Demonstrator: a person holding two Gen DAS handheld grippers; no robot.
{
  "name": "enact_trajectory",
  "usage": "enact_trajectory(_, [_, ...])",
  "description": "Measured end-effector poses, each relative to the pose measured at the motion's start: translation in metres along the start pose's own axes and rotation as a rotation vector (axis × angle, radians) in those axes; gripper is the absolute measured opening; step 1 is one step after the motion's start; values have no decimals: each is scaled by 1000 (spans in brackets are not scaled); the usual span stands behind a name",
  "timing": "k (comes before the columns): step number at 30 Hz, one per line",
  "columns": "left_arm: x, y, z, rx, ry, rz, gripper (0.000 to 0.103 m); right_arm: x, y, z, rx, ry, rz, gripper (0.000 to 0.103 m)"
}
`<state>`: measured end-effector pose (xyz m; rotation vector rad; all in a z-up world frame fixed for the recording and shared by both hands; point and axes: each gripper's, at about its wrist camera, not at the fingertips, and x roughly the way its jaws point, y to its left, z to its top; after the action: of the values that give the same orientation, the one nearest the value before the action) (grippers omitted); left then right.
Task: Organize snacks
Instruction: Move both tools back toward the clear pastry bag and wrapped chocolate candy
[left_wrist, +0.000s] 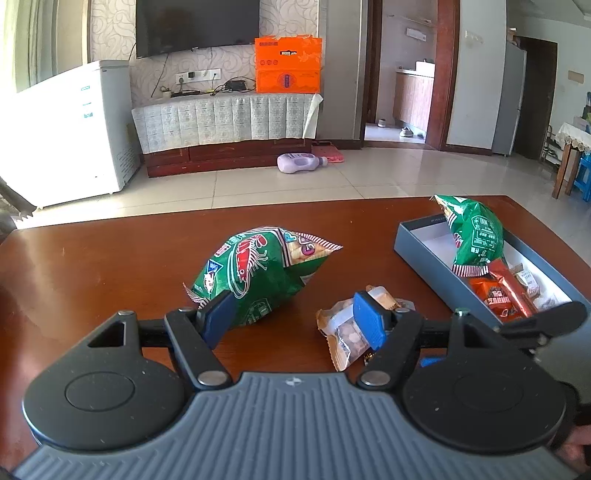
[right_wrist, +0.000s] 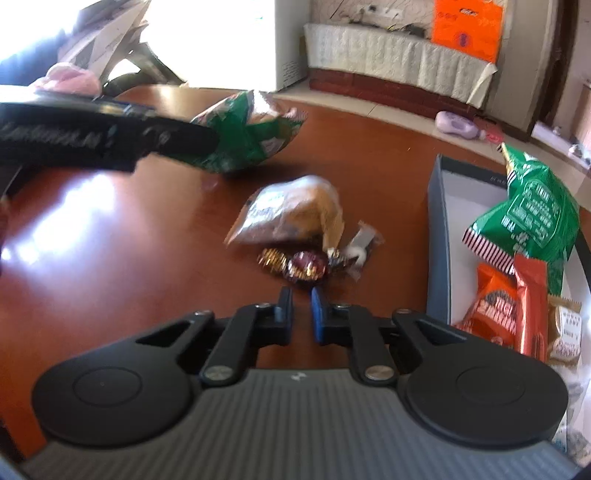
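A green shrimp-chip bag (left_wrist: 258, 271) lies on the brown table (left_wrist: 110, 258). My left gripper (left_wrist: 295, 317) is open, its left finger touching the bag's near end; the bag lies partly between the fingers. A brown clear-window snack packet (left_wrist: 343, 332) lies by its right finger. A grey box (left_wrist: 417, 236) at the right holds a second green bag (left_wrist: 476, 232) and orange packets (left_wrist: 502, 295). In the right wrist view, my right gripper (right_wrist: 301, 314) is nearly shut and empty, just short of foil candies (right_wrist: 295, 264) and the brown packet (right_wrist: 291, 214). The box (right_wrist: 437, 236) is to its right.
The left gripper body (right_wrist: 92, 144) reaches in from the left in the right wrist view. Beyond the table are a tiled floor with a purple bottle (left_wrist: 299, 162), a TV cabinet (left_wrist: 225, 122), and a white freezer (left_wrist: 74, 125).
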<state>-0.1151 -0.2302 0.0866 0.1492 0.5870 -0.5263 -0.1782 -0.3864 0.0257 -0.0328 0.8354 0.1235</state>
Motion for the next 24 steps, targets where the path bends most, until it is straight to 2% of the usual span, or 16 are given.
enact_trajectory(3, [1,-2,2,-4,0,1,75,-4,-5,-3,95,-13,-18,18])
enact_trajectory(5, [1,-5,3,-8,-1,-3,75,-2,-6,1,143,-54,-32,30])
enact_trajectory(8, [1,-8,3,5,-6,-6,77,10,-1,8,198,-65,-53,30])
enact_trajectory(9, [1,-8,2,9,-7,-4,80,15,1,9,206,-66,-70,29])
enact_trajectory(11, [1,-7,2,11,-5,-1,80,21,7,12,207,-85,-107,39])
enact_trajectory(16, [4,-3,1,12,2,5,80,26,15,11,200,-107,-133,43])
enact_trajectory(19, [4,0,0,-2,2,6,80,28,14,12,159,-117,-127,41])
enact_trajectory(21, [3,1,0,-2,0,11,80,28,10,14,167,-110,-102,28])
enact_trajectory(24, [3,3,1,-8,0,15,80,24,8,13,153,-92,-66,23])
